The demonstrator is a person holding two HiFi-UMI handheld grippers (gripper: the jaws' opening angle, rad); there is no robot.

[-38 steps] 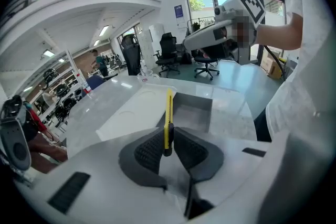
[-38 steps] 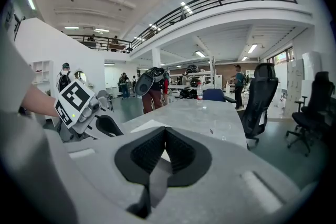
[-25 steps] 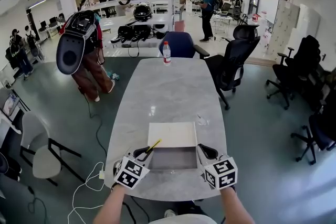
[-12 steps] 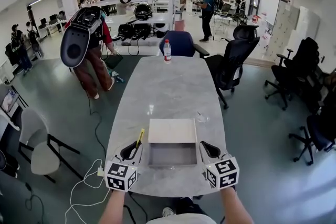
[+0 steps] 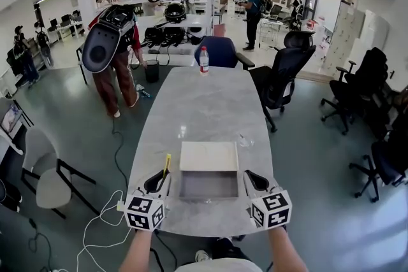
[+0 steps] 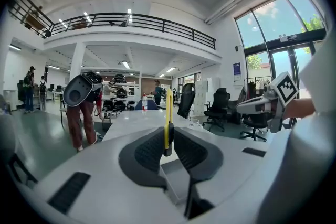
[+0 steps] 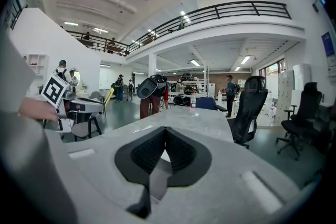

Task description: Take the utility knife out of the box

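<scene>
An open grey box lies on the table near its front edge, lid folded back and its inside bare. A yellow utility knife is held just left of the box, above the table, by my left gripper, which is shut on it. In the left gripper view the knife stands edge-on between the dark pads, its tip pointing away. My right gripper rests at the box's right side. Its jaws are shut, with nothing between the pads.
A water bottle stands at the table's far end. A small clear object lies right of the lid. Office chairs stand to the right, a white chair and floor cables to the left. A person with a backpack stands far left.
My left gripper has carried the knife from over the box's left corner out to the left and rolled, so the knife now points away instead of slanting right. The right gripper stayed put.
</scene>
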